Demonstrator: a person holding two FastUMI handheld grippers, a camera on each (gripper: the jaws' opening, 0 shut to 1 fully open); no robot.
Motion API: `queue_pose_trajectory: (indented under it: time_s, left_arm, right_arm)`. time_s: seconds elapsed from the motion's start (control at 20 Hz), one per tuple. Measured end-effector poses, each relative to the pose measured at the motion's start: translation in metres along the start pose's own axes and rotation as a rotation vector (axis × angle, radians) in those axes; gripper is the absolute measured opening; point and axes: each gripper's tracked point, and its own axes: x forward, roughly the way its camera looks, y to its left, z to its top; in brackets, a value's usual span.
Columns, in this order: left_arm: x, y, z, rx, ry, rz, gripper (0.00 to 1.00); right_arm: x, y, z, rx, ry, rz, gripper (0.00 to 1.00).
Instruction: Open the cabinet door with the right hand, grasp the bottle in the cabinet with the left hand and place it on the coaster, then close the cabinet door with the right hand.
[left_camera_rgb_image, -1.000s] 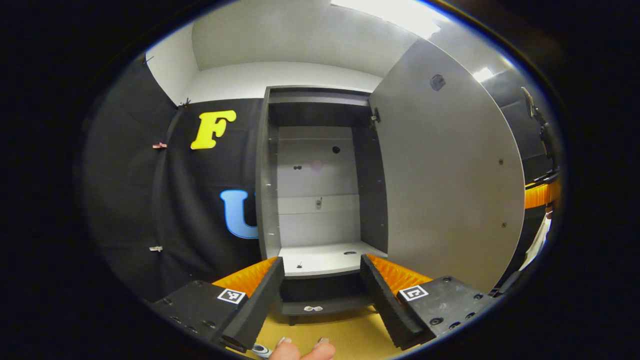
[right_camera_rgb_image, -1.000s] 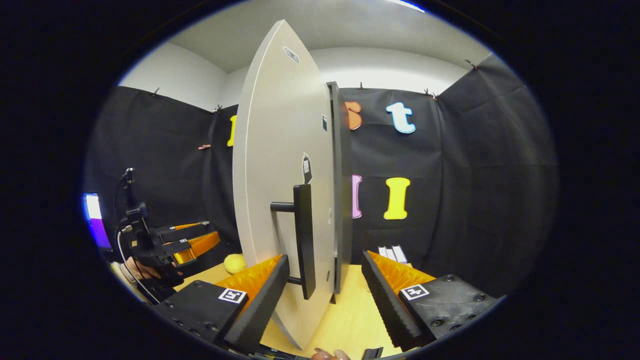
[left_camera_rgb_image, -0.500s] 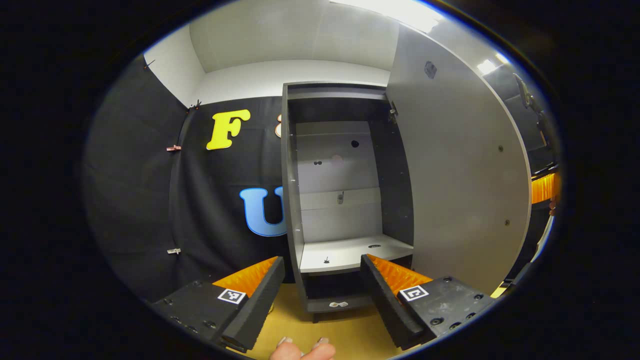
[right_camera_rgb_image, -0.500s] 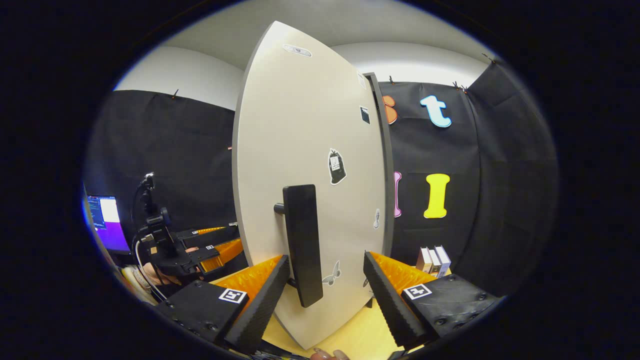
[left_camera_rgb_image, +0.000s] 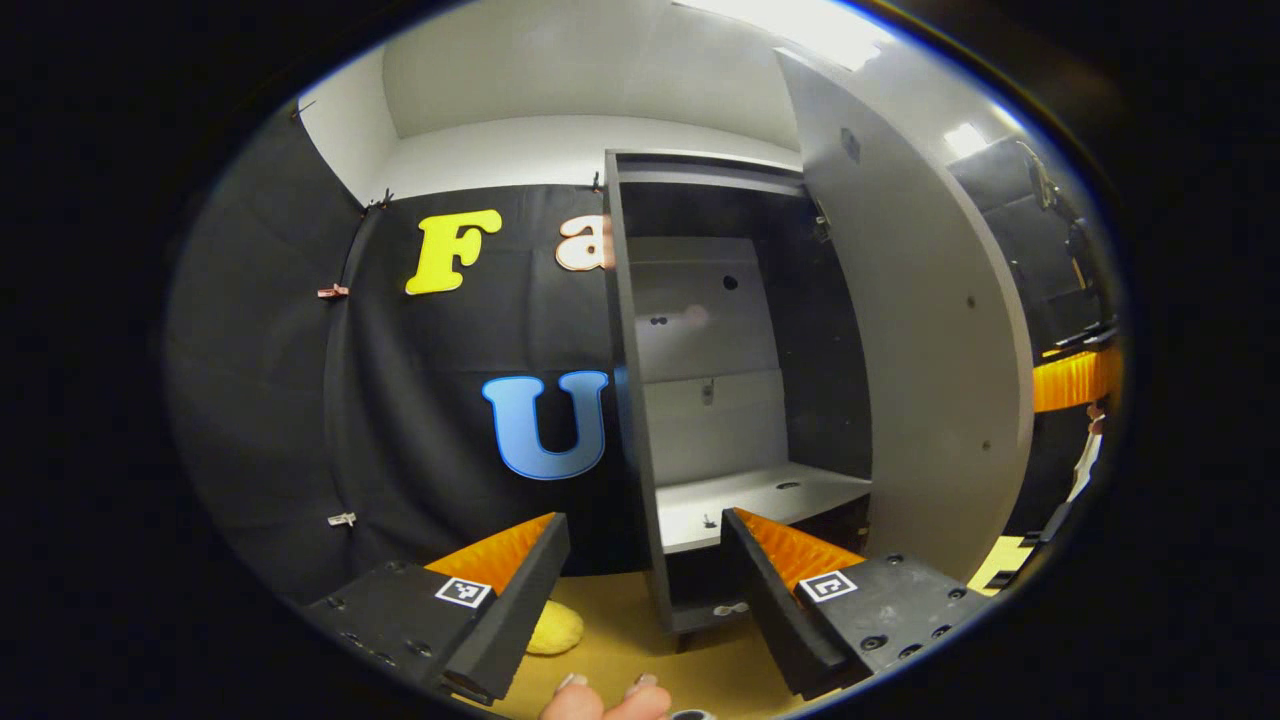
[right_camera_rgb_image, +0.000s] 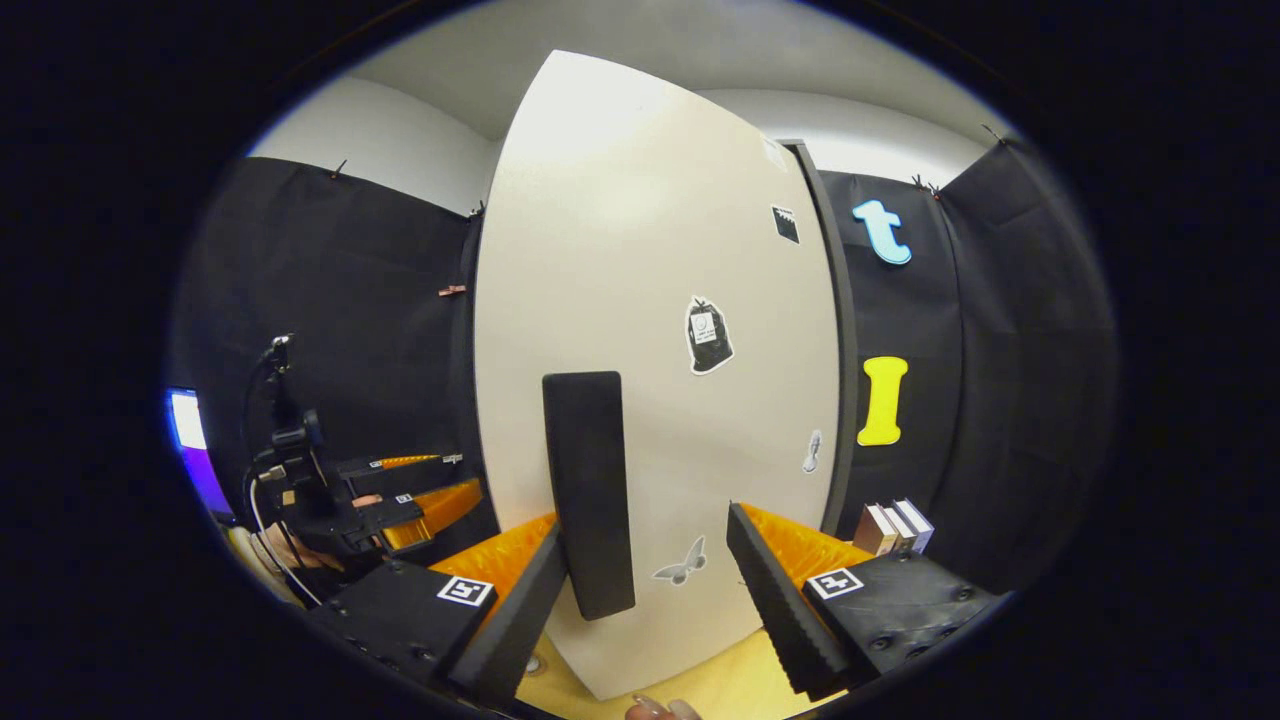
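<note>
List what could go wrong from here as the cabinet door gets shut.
1. The right gripper has its jaws open, with the door handle against only the left one; nothing clamps the handle, so it may slip off mid-push.
2. The cabinet door is still well open while the left gripper sits in front of the cabinet; the swinging door could strike it.
3. A yellow object lies on the table near the cabinet base and might get knocked.

Cabinet (left_camera_rgb_image: 640, 400) stands on table (left_camera_rgb_image: 620, 650), door (left_camera_rgb_image: 930, 350) open at right w/ handle (right_camera_rgb_image: 588, 490) outside.
</note>
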Motion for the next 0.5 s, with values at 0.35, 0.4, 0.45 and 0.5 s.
queue_pose_trajectory:
  time_s: [0.35,0.4,0.45,0.5]
  left_arm:
    - [0.001,0.047,0.000,-0.014,-0.008,0.008,0.96]
    - [-0.001,0.048,0.001,-0.020,-0.010,0.011,0.96]
    - [-0.003,0.047,0.003,-0.025,-0.010,0.015,0.96]
    - [-0.006,0.046,0.005,-0.029,-0.011,0.022,0.96]
  right_arm:
    - [0.023,0.028,0.003,-0.035,-0.024,-0.014,0.98]
    - [0.019,0.024,0.003,-0.043,-0.020,-0.024,0.98]
    - [0.016,0.023,0.002,-0.043,-0.018,-0.032,0.98]
    - [0.014,0.022,0.002,-0.040,-0.014,-0.035,0.98]
